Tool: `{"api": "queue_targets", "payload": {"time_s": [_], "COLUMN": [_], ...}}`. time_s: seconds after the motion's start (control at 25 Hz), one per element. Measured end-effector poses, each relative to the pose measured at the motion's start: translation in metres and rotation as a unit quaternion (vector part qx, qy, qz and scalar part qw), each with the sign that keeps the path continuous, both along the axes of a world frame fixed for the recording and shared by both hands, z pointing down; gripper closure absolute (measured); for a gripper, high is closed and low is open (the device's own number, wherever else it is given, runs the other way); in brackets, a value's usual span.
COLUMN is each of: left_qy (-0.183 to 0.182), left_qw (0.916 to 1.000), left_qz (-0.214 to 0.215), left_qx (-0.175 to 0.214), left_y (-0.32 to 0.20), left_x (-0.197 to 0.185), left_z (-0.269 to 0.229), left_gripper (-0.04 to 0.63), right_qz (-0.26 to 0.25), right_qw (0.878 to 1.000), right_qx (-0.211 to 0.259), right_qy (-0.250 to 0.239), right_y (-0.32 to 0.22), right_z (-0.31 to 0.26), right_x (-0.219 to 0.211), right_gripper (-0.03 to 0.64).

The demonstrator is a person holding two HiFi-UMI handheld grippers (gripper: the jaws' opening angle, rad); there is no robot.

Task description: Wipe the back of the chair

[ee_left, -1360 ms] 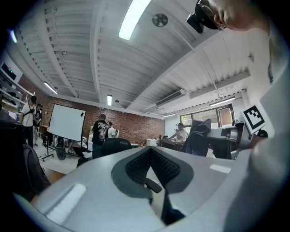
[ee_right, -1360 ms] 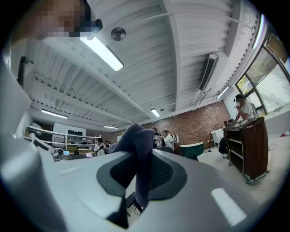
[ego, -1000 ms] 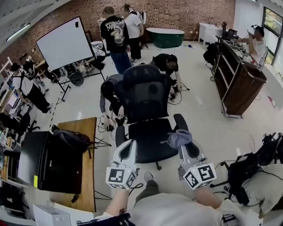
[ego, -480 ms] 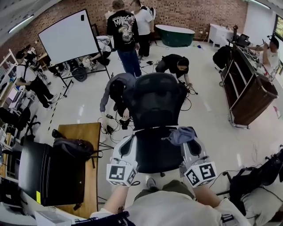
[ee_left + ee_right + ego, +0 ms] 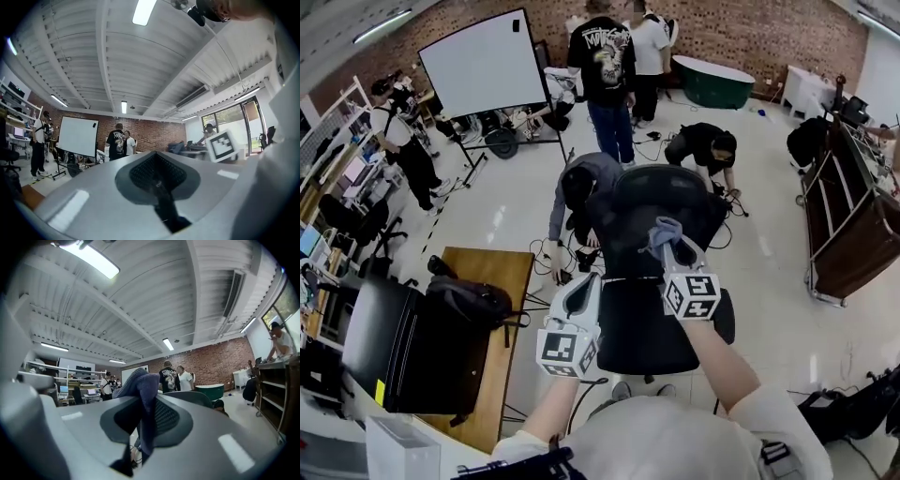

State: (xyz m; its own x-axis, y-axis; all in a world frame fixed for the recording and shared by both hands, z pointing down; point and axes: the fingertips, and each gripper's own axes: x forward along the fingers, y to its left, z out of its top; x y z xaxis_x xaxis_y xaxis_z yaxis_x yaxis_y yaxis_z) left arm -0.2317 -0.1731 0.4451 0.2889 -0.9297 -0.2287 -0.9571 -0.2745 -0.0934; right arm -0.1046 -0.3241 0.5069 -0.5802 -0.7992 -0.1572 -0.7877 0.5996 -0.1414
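Finding one: your right gripper [image 5: 673,251] is closed tight on a blue-grey cloth [image 5: 664,231]. In the right gripper view the cloth [image 5: 140,392] bunches above the jaws and hangs down between them, so that tool is loaded.

Finding two: your left gripper [image 5: 584,292] has its jaws pressed together. The left gripper view shows only a thin dark seam at the left gripper [image 5: 157,180], with nothing held in it.

Position of the work: the black chair [image 5: 661,328] stands in the middle of the floor, its seat towards you and its backrest [image 5: 670,192] on the far side. In the head view the cloth sits in front of the near face of the backrest, about mid-width and in its lower half. Contact between cloth and backrest cannot be confirmed from any view. Your left gripper is nearer to you than the right one, just beside the seat's left edge and apart from the cloth.

Surroundings: a wooden table [image 5: 502,267] stands left of the chair and carries a black backpack [image 5: 469,302]. One person crouches [image 5: 581,187] just beyond the backrest at its far left, and another [image 5: 708,145] crouches farther off. A whiteboard [image 5: 483,61] stands at the far left, and a brown cart [image 5: 853,225] at the right, well apart from the chair.
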Motion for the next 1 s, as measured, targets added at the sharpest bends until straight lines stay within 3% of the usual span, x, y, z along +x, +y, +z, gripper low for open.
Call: {"api": "queue_targets", "payload": {"time_s": [0.24,0.48,0.64,0.88,1.0], "left_qy": [-0.004,0.017,0.029,0.033,0.032], "left_qw": [0.9987,0.9954,0.9961,0.9992,0.9994], "left_qz": [-0.045,-0.085,-0.074,-0.022,0.011], "left_qx": [-0.024,-0.041,-0.039,-0.011,-0.012], "left_y": [-0.005,-0.001,-0.008,-0.02,-0.03], "left_x": [0.004,-0.022,-0.027,-0.014,-0.007], "left_z": [0.01,0.025,0.03,0.02,0.02], "left_gripper": [0.543,0.543,0.543,0.543,0.543], "right_qz": [-0.002,0.008,0.04,0.134,0.151], "right_qw": [0.994,0.989,0.991,0.978,0.976], "right_qx": [-0.082,-0.116,-0.102,-0.124,-0.122], "right_qy": [0.076,0.094,0.078,0.098,0.097], "right_y": [-0.18,-0.248,-0.263,-0.265,-0.259], "right_z": [0.08,0.101,0.088,0.115,0.118], "right_x": [-0.077,-0.096,-0.057,0.068,0.097], "right_gripper": [0.563,0.565,0.563,0.564,0.563]}}
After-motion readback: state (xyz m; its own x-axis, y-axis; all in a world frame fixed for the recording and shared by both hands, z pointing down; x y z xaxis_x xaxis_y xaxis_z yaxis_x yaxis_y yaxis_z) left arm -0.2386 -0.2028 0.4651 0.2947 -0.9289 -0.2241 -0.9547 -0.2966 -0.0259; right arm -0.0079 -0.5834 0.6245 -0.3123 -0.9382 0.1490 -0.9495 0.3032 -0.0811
